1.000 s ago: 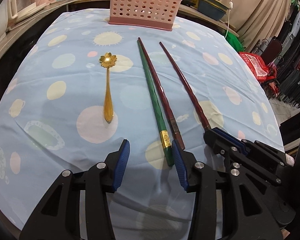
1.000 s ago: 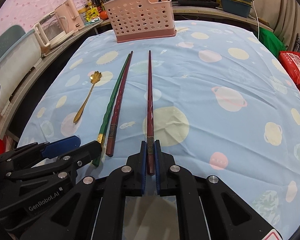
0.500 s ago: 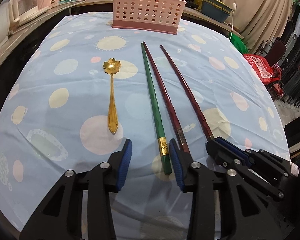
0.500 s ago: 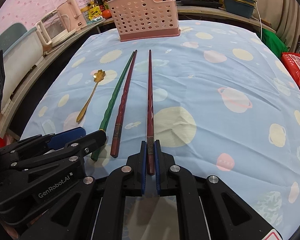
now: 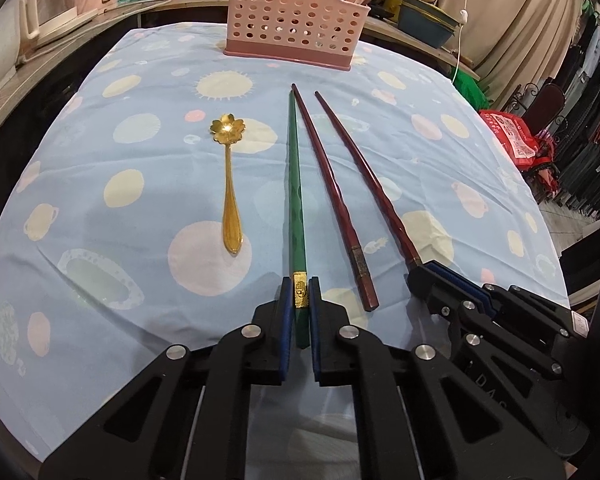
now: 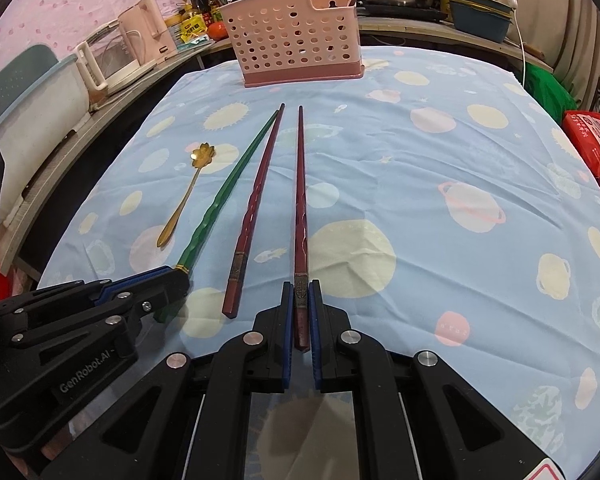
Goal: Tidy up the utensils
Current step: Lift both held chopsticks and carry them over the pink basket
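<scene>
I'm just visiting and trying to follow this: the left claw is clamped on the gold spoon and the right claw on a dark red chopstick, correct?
Not quite. The left claw is clamped on the green chopstick, as the left wrist view shows; the gold spoon lies untouched on the cloth beside it. The right claw does hold a dark red chopstick.

You have three chopsticks on the cloth: one green chopstick (image 5: 297,200) and two dark red ones, the loose red chopstick (image 5: 332,196) and the gripped red chopstick (image 6: 301,208). You have one gold spoon (image 5: 230,184) with a flower-shaped bowl, and one pink perforated holder (image 5: 292,12) at the far end of the one blue patterned tablecloth (image 5: 120,200). You have two grippers, the left gripper (image 5: 299,300) and the right gripper (image 6: 301,300), each with two blue-padded fingers.
</scene>
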Motion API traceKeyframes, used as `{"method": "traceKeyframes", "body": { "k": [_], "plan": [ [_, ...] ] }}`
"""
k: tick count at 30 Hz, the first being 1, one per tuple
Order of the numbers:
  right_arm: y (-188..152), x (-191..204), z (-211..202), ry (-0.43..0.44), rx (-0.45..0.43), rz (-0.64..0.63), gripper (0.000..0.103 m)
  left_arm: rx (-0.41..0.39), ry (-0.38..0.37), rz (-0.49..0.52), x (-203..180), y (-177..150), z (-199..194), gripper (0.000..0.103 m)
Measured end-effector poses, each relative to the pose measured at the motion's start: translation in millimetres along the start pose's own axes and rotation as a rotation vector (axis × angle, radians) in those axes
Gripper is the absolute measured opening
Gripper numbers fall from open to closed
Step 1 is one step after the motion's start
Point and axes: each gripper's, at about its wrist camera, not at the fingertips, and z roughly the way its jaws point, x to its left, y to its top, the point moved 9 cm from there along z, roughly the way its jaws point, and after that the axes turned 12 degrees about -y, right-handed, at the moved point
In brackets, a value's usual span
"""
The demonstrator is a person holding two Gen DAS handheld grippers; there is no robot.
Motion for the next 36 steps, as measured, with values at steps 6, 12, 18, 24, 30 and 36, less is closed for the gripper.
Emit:
{"method": "traceKeyframes", "body": {
  "k": [6,12,18,24,30,36],
  "plan": [
    [8,-4,-19,0.016,-0.034,0.02,0.007,-0.043,-0.002,-0.011,1,8,-23,0.007],
    [25,-8,-47,0.034,-0.09,0.047,0.007,-0.103,0.001,0.0,-1,24,-53,0.007],
    [55,-14,-79,0.052,-0.165,0.075,0.007,-0.17,-0.017,0.022,-8,50,-82,0.007],
    [91,-17,-109,0.069,-0.238,0.092,0.007,-0.242,-0.018,0.046,-13,83,-109,0.007],
    [137,-23,-131,0.073,-0.32,0.107,0.007,-0.312,-0.015,0.07,-19,124,-132,0.007],
    [182,-31,-138,0.069,-0.379,0.123,0.007,-0.393,-0.011,0.096,-23,175,-153,0.007]
  ]
}}
